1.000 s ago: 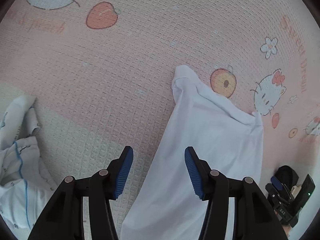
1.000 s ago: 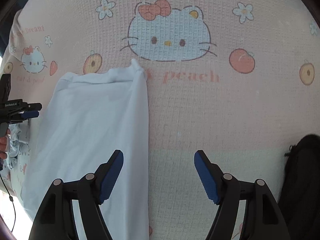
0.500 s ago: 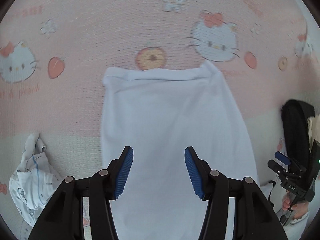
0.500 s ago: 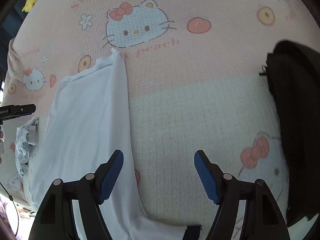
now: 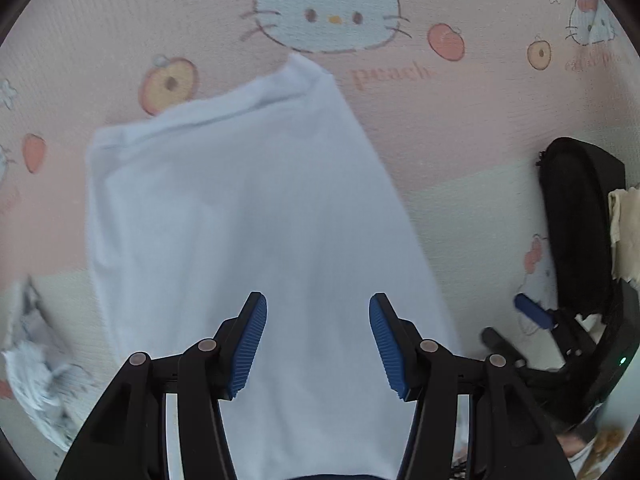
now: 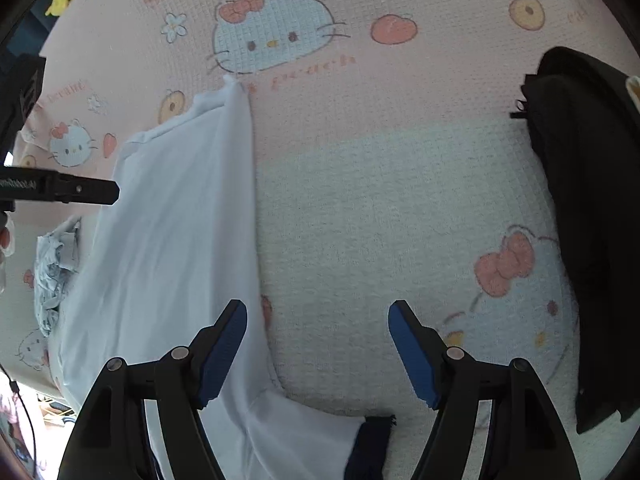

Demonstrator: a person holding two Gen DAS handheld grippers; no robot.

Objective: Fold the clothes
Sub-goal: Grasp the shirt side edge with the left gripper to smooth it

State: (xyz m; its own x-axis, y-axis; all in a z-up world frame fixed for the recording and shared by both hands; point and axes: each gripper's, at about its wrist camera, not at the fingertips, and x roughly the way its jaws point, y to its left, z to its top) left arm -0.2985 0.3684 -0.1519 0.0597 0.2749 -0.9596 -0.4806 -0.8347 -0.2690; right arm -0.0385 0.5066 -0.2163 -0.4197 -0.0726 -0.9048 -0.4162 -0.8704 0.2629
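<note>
— What's under you?
— A pink and cream cartoon-cat blanket [image 6: 360, 208]. The white garment [image 5: 248, 240] lies flat on it, stretching from near me to far.
— Your grippers?
— My left hand-held gripper [image 5: 318, 346] hovers over the garment, fingers spread, grasping nothing. My right hand-held gripper [image 6: 318, 354] is spread too, above the garment's right edge. Black clothing [image 6: 588, 200] sits far right; a crumpled cloth [image 6: 54, 276] left.

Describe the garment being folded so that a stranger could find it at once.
On the pink cartoon-cat blanket, look below the big cat face. The long white garment lies flat there, plain and smooth, unlike the crumpled patterned cloth and the black garment.
</note>
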